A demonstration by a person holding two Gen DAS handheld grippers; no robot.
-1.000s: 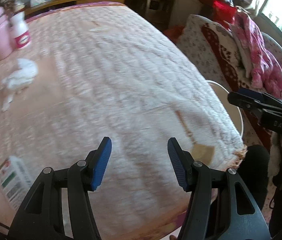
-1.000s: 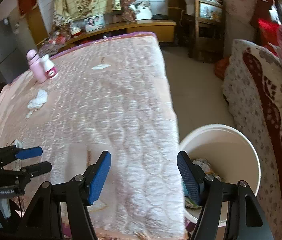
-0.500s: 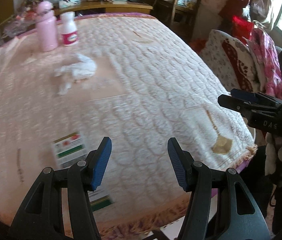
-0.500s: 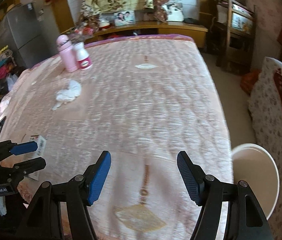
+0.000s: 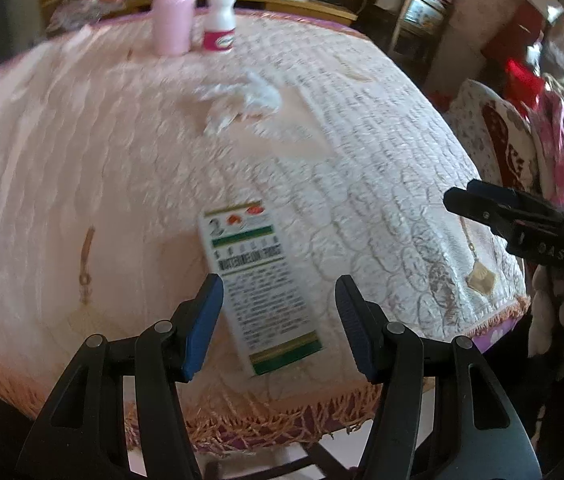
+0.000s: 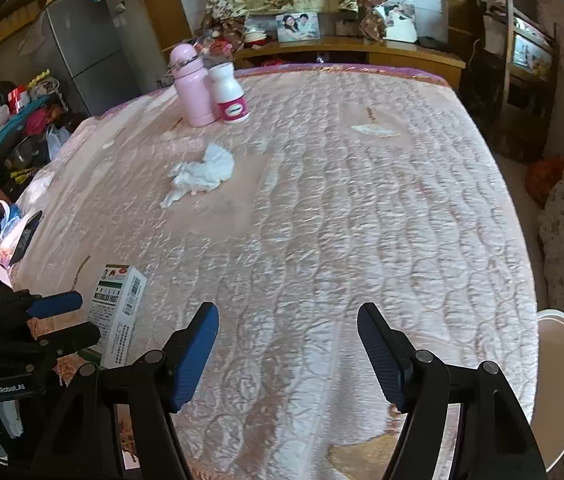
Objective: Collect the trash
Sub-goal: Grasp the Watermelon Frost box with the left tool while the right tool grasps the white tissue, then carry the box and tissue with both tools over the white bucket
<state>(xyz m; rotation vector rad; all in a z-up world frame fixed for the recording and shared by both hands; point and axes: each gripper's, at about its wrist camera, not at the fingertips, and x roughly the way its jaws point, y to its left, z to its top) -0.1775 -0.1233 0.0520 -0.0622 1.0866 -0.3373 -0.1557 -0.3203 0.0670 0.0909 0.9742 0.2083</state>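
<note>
Carton point(image 5: 260, 288) seemingly under left gripper point(image 5: 278, 326)

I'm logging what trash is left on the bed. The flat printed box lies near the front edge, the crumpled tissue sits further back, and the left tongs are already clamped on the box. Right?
Not quite: the left tongs are open above the printed box, not clamped on it, as the left wrist view shows. The box does lie near the front edge, with the crumpled tissue further back.
</note>
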